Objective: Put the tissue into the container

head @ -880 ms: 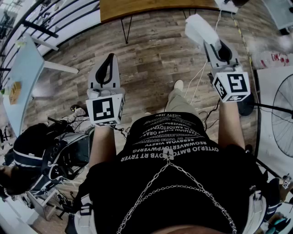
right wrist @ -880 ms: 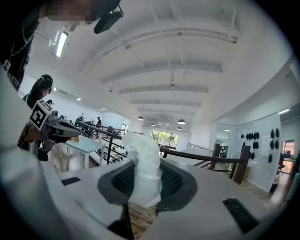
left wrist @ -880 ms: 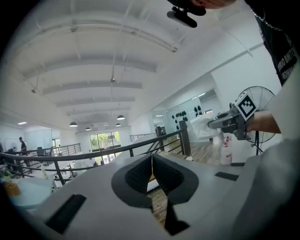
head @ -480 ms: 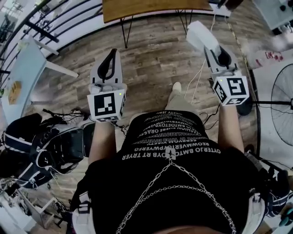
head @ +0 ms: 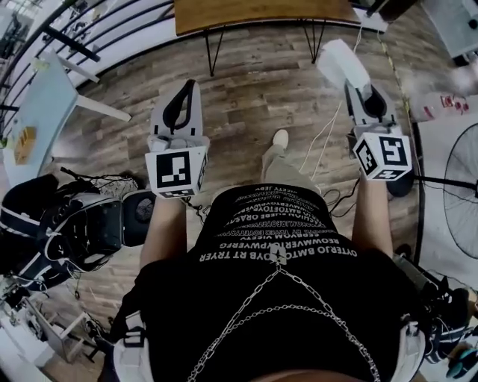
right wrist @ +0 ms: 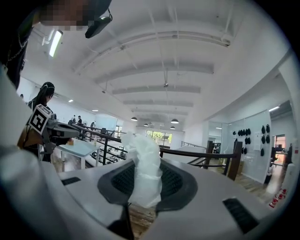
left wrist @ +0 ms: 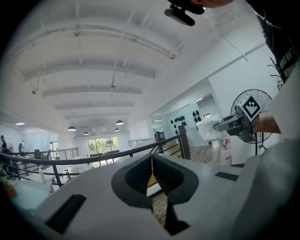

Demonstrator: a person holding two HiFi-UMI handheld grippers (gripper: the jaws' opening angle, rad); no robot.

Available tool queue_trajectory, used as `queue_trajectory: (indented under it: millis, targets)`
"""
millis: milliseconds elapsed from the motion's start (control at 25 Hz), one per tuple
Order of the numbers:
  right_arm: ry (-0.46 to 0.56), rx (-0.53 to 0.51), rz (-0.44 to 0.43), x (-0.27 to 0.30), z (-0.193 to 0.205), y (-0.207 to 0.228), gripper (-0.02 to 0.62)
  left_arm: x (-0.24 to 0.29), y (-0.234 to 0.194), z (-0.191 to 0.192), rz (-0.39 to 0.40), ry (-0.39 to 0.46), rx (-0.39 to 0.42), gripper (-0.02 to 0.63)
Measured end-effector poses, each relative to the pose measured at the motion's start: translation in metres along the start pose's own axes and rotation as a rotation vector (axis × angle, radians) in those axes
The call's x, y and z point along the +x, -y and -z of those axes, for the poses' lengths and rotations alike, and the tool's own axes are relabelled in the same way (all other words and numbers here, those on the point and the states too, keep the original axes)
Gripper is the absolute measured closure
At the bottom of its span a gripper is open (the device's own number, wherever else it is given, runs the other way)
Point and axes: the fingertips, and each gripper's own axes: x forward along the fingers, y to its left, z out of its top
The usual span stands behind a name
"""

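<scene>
White tissue [head: 342,63] is already in your right gripper [head: 357,86]. In the right gripper view the jaws are clamped on its lower part, and the crumpled sheet stands up from between the dark pads [right wrist: 176,183]. In the head view it sits in the upper right of the frame, sticking out past the gripper's tip, well above the wood-plank floor [head: 254,82] and touching nothing else. The pick-up part of the task is done.

Your left gripper [head: 187,88], left of centre in the head view, carries nothing. Its own view shows the jaws pressed together with only a thin seam between them. The two grippers are held out in front of you, well apart.

All of the placing is left to do. No container can be made out in any view. The wooden table [head: 254,13] along the top edge of the head view shows none on the part in frame, the pale table [head: 45,104] at the upper left is too small to read, and the bags [head: 67,231] at the lower left do not look like one. You probably need to turn or walk to find the container, bring the tissue over its opening, and only then part the right jaws. The tissue is light and may cling to a pad or drift, so release it low inside.
</scene>
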Motion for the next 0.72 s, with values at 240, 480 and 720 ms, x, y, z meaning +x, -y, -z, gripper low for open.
queue_trajectory:
  millis: [240,480,720]
  targets:
    - [0.018,-0.002,-0.05,0.057,-0.007,0.047,0.485,0.055,0.0,-0.015,-0.032,-0.007,0.044,0.577]
    - [0.041,-0.005,-0.081,0.079,-0.005,0.117,0.485,0.124,0.038,-0.037,-0.056,0.004,0.043,0.577]
    - [0.045,0.008,-0.103,0.079,0.004,0.196,0.485,0.185,0.096,-0.079,-0.066,0.038,0.058,0.577]
